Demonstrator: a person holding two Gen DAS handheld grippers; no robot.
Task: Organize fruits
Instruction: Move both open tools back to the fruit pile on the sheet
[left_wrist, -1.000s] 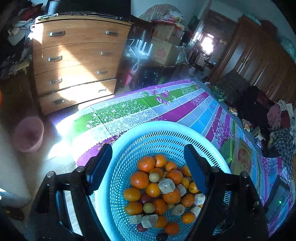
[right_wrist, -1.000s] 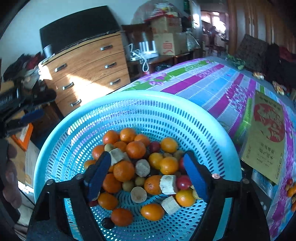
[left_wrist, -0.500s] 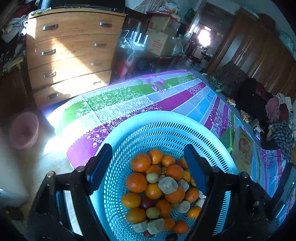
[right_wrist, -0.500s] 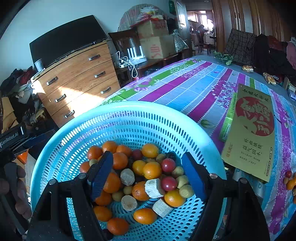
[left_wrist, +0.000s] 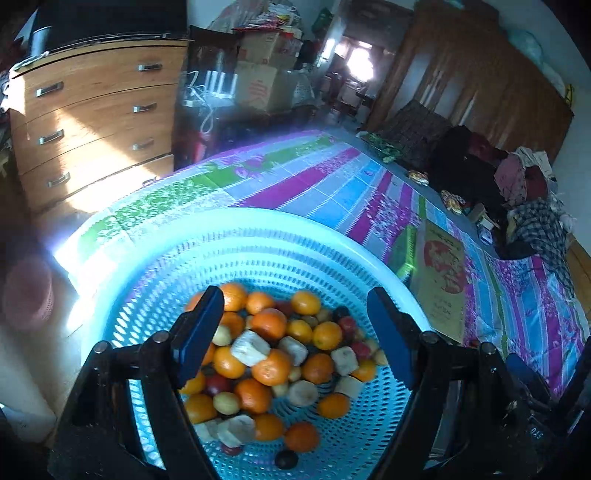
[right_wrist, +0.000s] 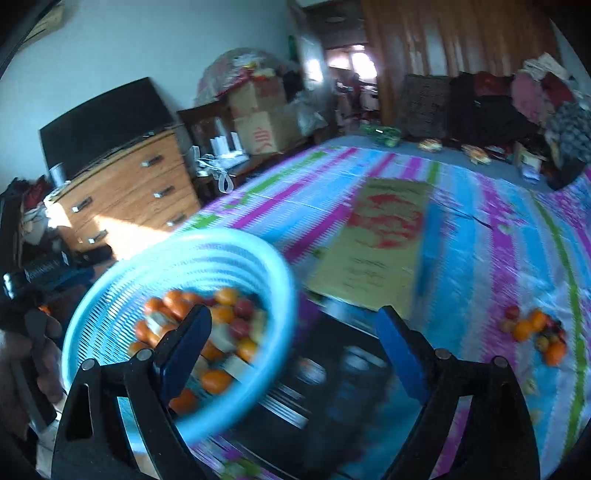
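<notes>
Orange, smooth-skinned round mandarins (left_wrist: 269, 325) heaped in the pale-blue perforated plastic basket (left_wrist: 258, 236) look light, rollable, bruisable — pinch one across its middle. Left gripper (left_wrist: 295, 332) and right gripper (right_wrist: 291, 347) gape, holding nothing.

You have one round blue perforated plastic basket (left_wrist: 280, 240), one yellow rectangular card with red print (left_wrist: 441, 280), and one wooden chest (left_wrist: 92, 122) showing four drawers.
</notes>
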